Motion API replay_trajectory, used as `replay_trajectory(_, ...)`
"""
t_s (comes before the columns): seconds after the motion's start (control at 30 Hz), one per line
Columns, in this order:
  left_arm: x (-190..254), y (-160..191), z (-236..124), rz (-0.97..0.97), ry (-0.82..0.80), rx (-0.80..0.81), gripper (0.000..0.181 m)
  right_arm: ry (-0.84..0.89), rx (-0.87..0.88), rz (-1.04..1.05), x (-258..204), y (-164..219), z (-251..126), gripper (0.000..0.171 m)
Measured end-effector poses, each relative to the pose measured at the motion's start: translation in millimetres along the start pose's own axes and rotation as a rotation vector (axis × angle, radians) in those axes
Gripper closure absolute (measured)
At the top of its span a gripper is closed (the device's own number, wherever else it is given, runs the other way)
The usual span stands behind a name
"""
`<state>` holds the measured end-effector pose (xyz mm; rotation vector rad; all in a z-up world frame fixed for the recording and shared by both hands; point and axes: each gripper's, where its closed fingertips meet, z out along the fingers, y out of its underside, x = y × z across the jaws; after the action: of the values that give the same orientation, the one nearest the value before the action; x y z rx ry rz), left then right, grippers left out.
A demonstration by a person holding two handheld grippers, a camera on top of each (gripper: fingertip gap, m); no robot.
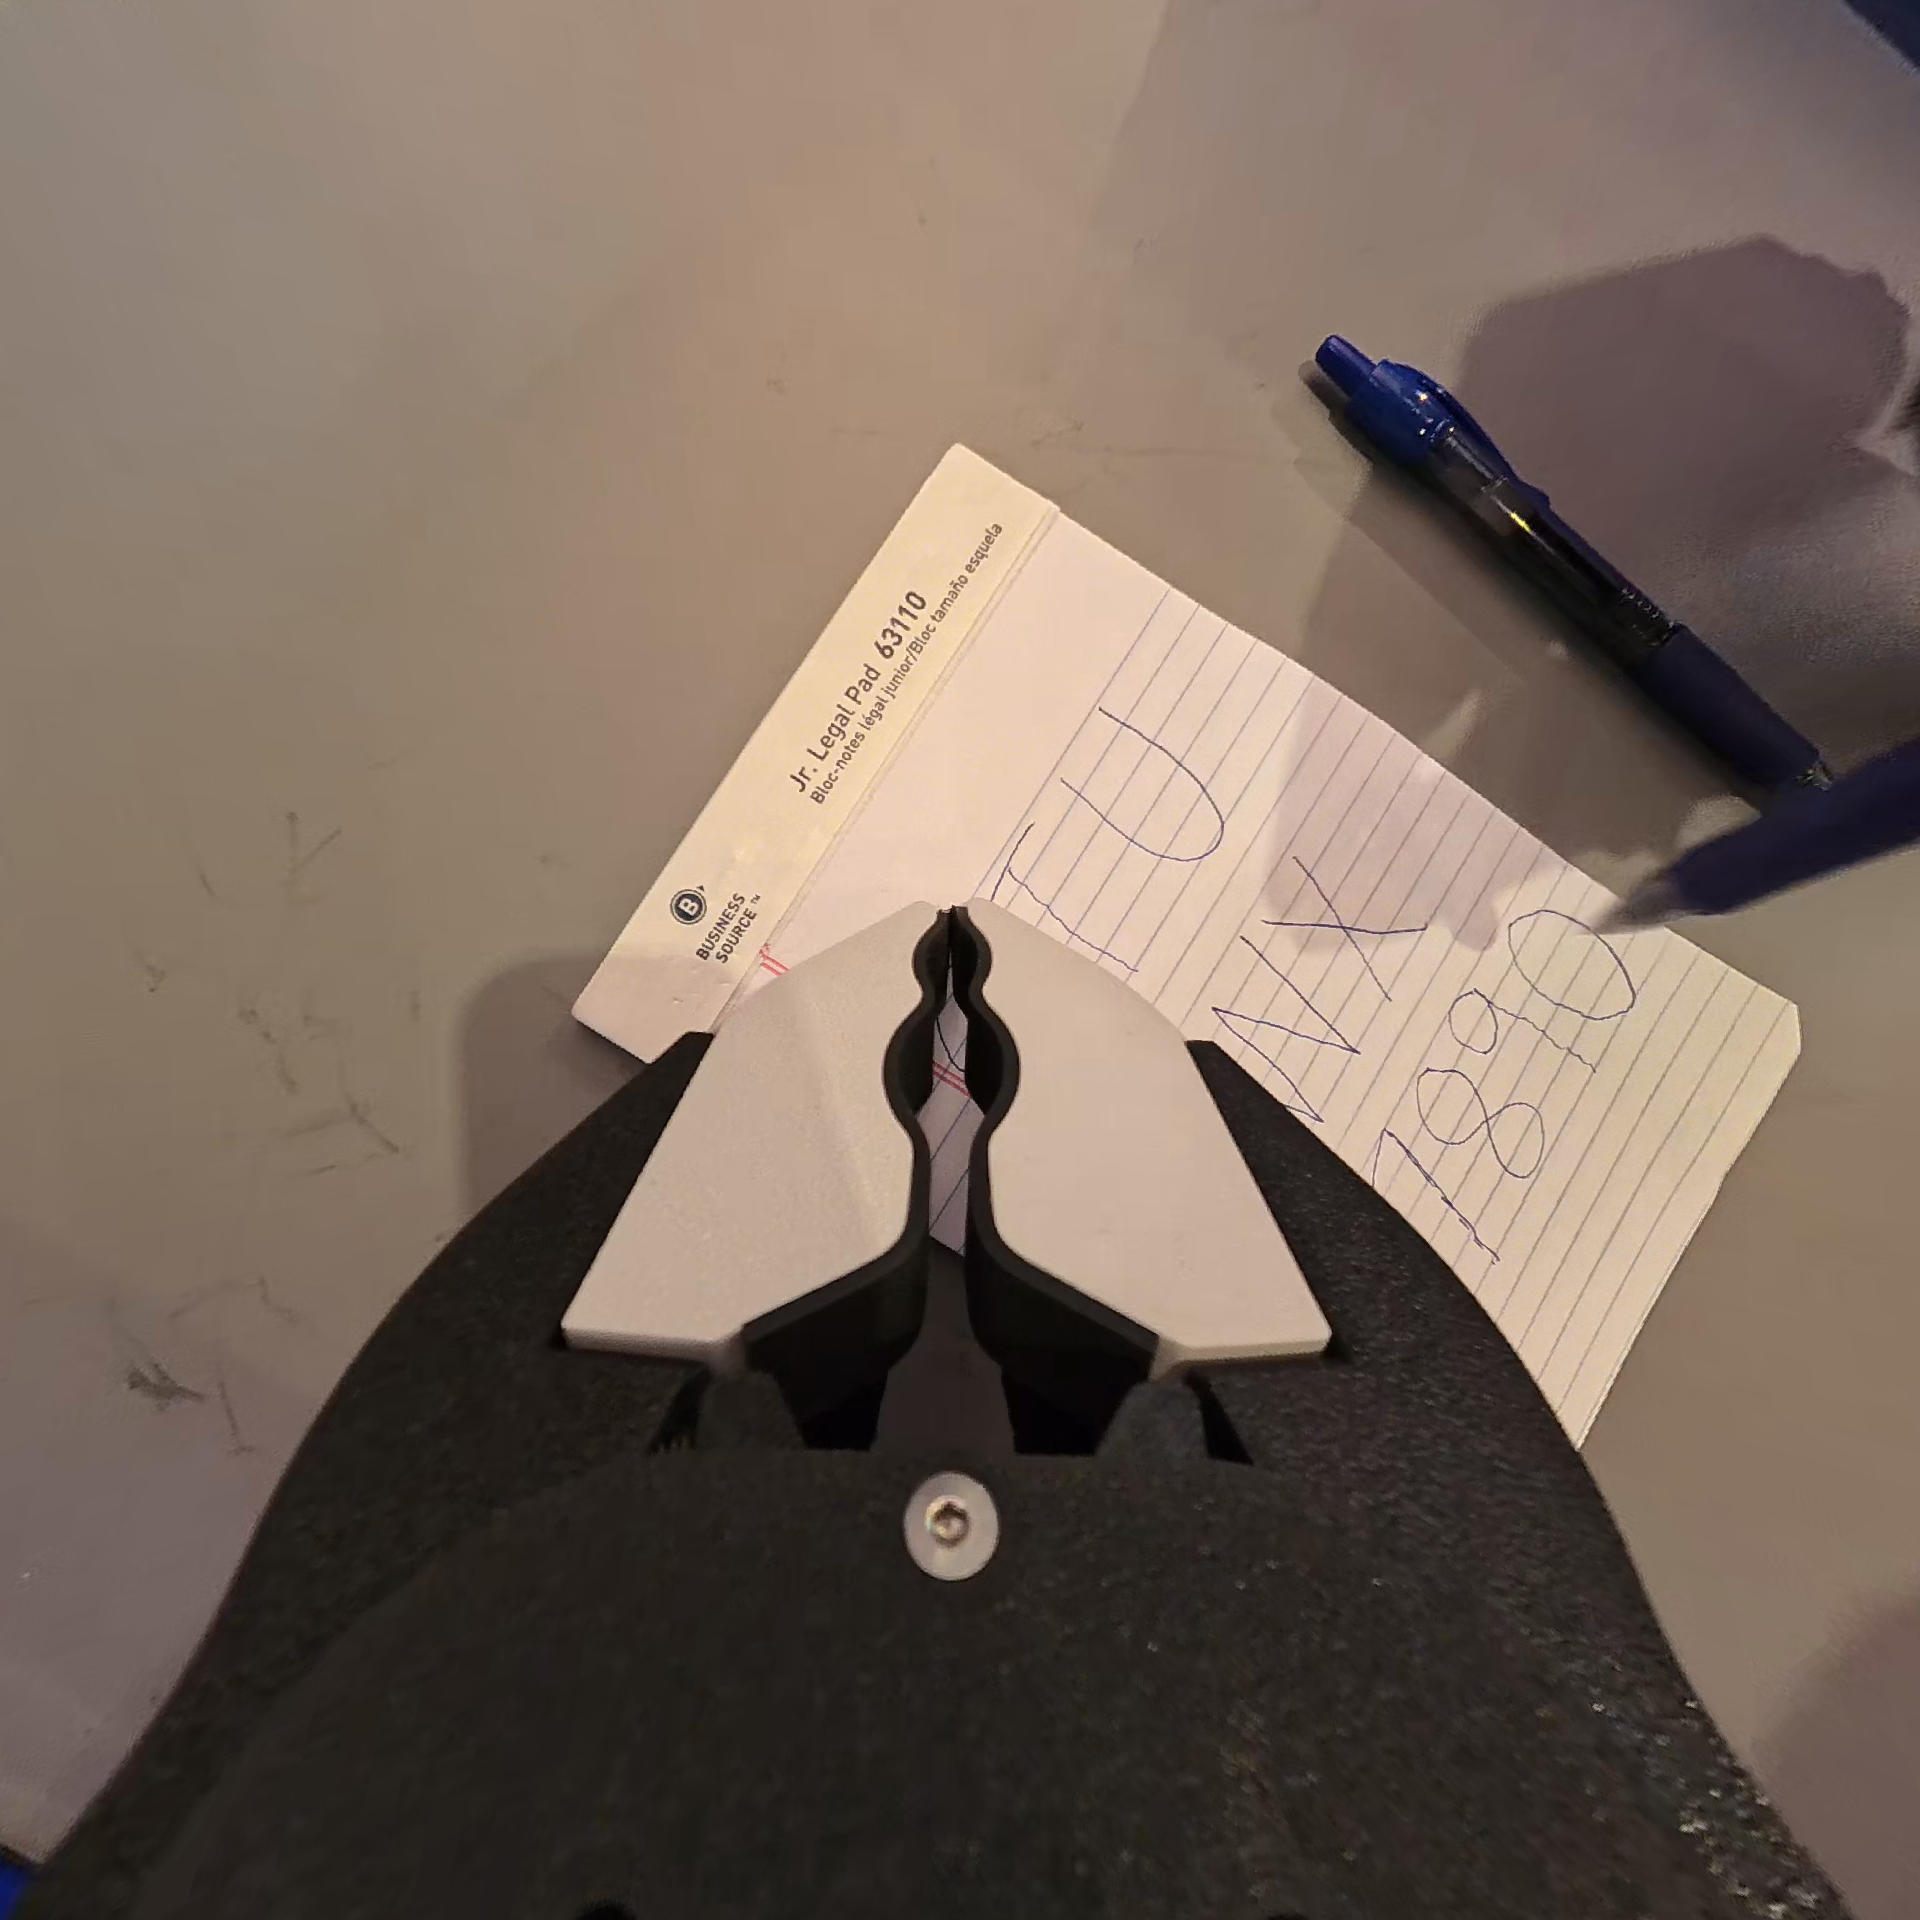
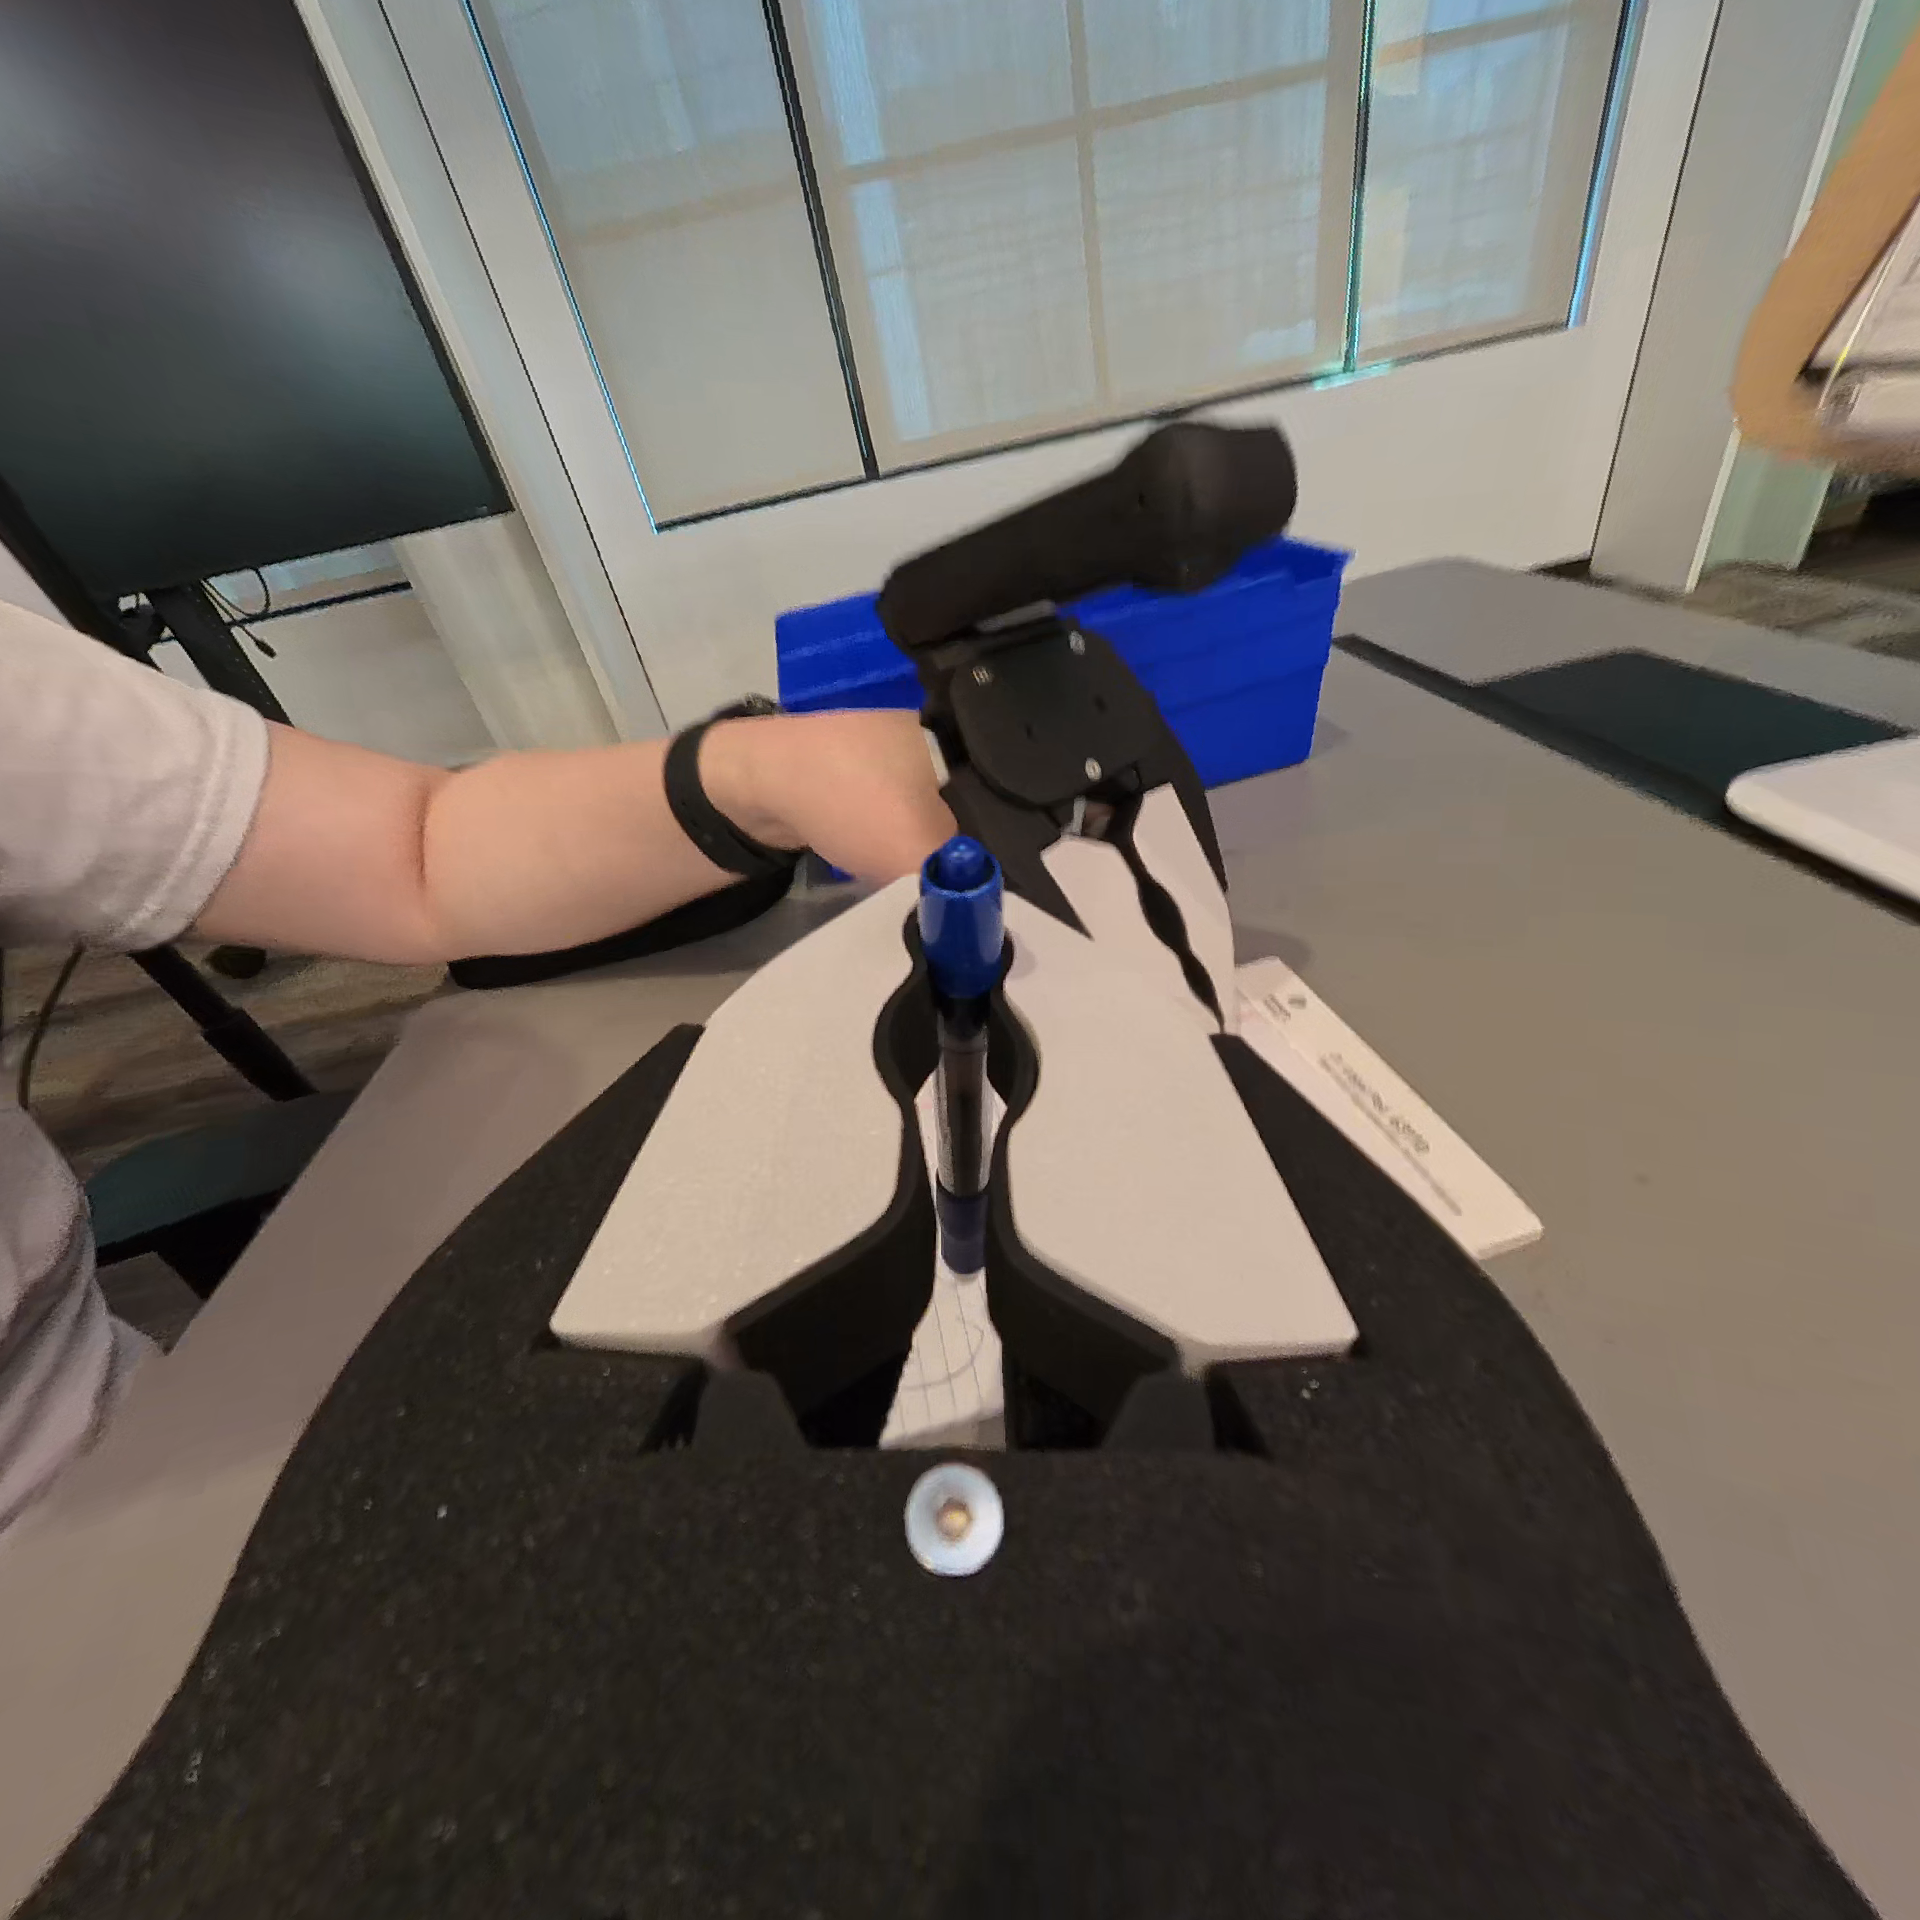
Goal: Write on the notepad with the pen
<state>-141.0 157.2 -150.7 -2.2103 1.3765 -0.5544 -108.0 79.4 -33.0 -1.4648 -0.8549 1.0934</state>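
Grey worktop (image 1: 520,416): right gripper (image 2: 956,1039) fingers clench the pen (image 2: 961,1049), tip over the notepad (image 1: 1299,831); left gripper (image 1: 951,925), fingers closed and empty, steadies the pad's margin. A 2nd pen (image 1: 1558,561) lies beside it. Loosened pressure could let paper slide, smearing strokes.

Both grippers look the same — the left gripper (image 1: 951,914) and the right gripper (image 2: 961,940) have pale grey fingers with wavy black inner pads, a rough black body and one silver screw (image 1: 949,1524) behind the fingers. The person wears a light short sleeve (image 2: 114,769) and a black wristband (image 2: 707,795).
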Motion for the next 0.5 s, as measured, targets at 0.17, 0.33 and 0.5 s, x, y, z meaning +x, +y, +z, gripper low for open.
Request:
replay_trajectory(0.17,0.0,0.0,0.0,0.004,-0.003,-0.002,0.181,0.014,0.07,-0.076,-16.7,-24.7,-10.3,0.167)
replay_trajectory(0.33,0.0,0.0,0.0,0.006,-0.004,-0.001,0.181,0.031,0.104,-0.081,-19.0,-30.9,-21.6,0.167)
replay_trajectory(0.5,0.0,-0.2,0.0,0.008,-0.003,0.001,0.181,0.035,0.129,-0.059,-14.9,-34.2,-31.0,0.167)
